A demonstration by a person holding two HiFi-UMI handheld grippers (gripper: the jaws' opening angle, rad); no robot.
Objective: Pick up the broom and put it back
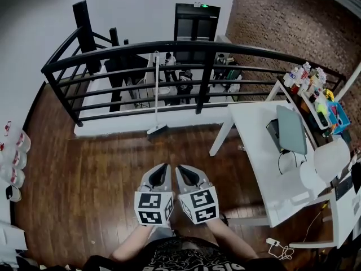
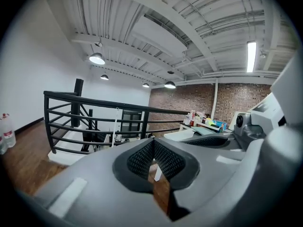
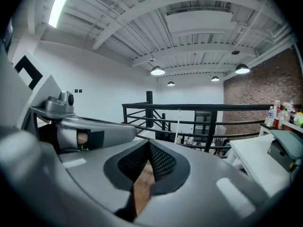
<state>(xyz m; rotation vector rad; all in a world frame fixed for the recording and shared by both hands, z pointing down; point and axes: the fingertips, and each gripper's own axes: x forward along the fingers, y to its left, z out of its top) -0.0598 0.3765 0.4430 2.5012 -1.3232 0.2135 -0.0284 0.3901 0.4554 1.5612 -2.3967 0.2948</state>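
Against the black railing point(image 1: 169, 45) at the far side of the wooden floor point(image 1: 96, 174) leans the broom point(image 1: 156, 92) — its thin pale handle rises almost upright across the rails, and its head rests on the boards at the foot of the white ledge under the railing. Nothing touches it. Well apart from it, at the near edge of the head view, the person holds both grippers side by side and close together, pointing toward the railing. The left gripper point(image 1: 162, 171) has its jaws pressed together at the tips, with nothing between the ribbed dark pads; only floor shows through the slit below them. The right gripper point(image 1: 185, 173) is the same — jaws closed tip to tip and empty. Each gripper's own view shows the broom handle far off, standing against the rails beyond the jaw tips. To the right stands a white table point(image 1: 254, 145) with a grey laptop point(image 1: 291, 130) on it, below a brick wall point(image 1: 282, 21). Bottles point(image 1: 17, 157) line the left wall.
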